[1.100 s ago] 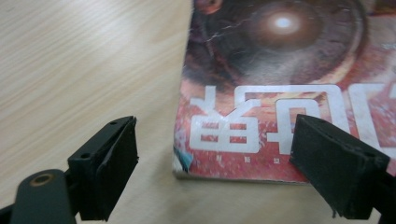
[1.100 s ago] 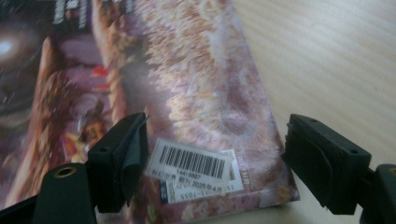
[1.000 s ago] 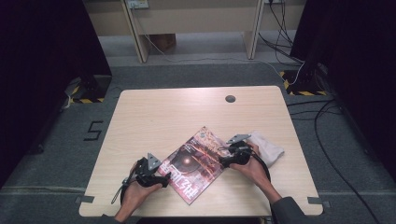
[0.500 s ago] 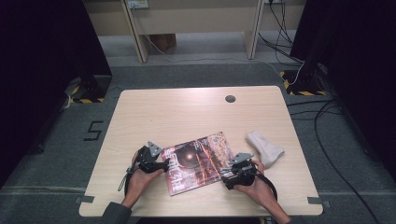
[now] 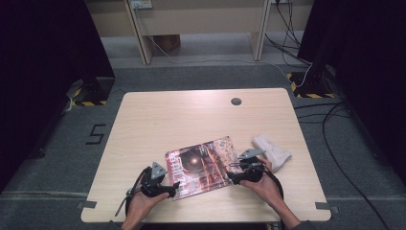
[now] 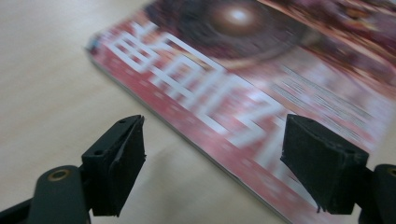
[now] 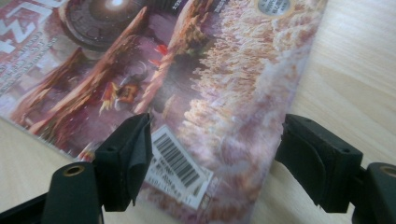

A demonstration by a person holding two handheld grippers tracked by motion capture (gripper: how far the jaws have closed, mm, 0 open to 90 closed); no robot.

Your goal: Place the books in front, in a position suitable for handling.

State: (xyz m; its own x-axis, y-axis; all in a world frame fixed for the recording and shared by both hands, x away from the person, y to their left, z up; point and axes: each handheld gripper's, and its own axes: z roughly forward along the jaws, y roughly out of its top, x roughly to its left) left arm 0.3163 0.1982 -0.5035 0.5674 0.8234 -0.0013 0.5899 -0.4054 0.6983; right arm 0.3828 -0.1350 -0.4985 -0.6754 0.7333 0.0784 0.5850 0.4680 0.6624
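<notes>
A reddish magazine [image 5: 203,165] lies flat on the wooden table [image 5: 191,120] near its front edge, the cover facing up. My left gripper [image 5: 174,188] sits at its front left corner. In the left gripper view, the open left gripper [image 6: 212,135] has just widened a little, with the magazine's [image 6: 243,84] title edge ahead of the jaws and untouched. My right gripper [image 5: 231,177] is at the front right corner. In the right gripper view, the right gripper [image 7: 215,128] has just narrowed a little and straddles the magazine's [image 7: 187,70] barcode corner without its pads pressing.
A folded white cloth [image 5: 272,151] lies just right of the magazine, close behind my right hand. A round cable hole [image 5: 236,101] sits near the table's far edge. Desk legs and cables stand on the floor beyond.
The magazine has turned from corner-on to nearly square with the front edge. My left gripper has drawn back toward the front edge; the right one has come down to the right corner.
</notes>
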